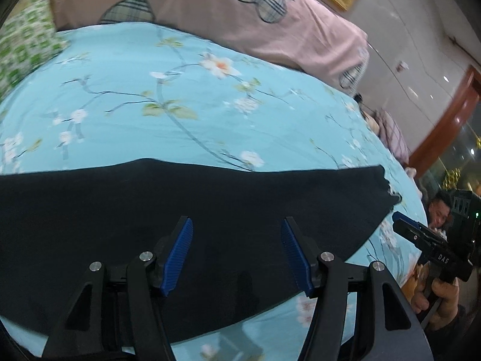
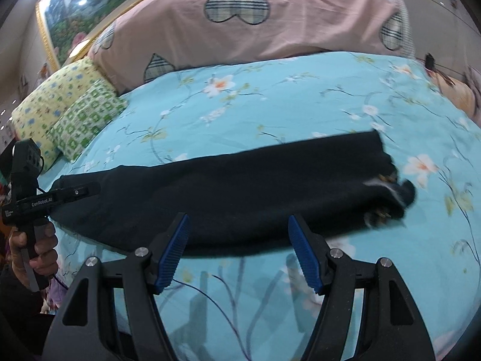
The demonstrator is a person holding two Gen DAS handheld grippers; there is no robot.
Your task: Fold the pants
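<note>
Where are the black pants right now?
The black pants lie stretched across the blue flowered bedspread, just beyond both open tools, with the pink pillow farther back.

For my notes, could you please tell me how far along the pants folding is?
Done: the pants lie on the bed as one long narrow strip, seemingly leg over leg. In hand: nothing; the left gripper and right gripper are both open and empty. Left: folding the strip shorter.

Bed in blue floral sheet (image 2: 300, 105), pink quilt (image 2: 300, 21) behind, gold-framed painting (image 2: 69, 30) on pale wall (image 1: 421, 45)
</note>
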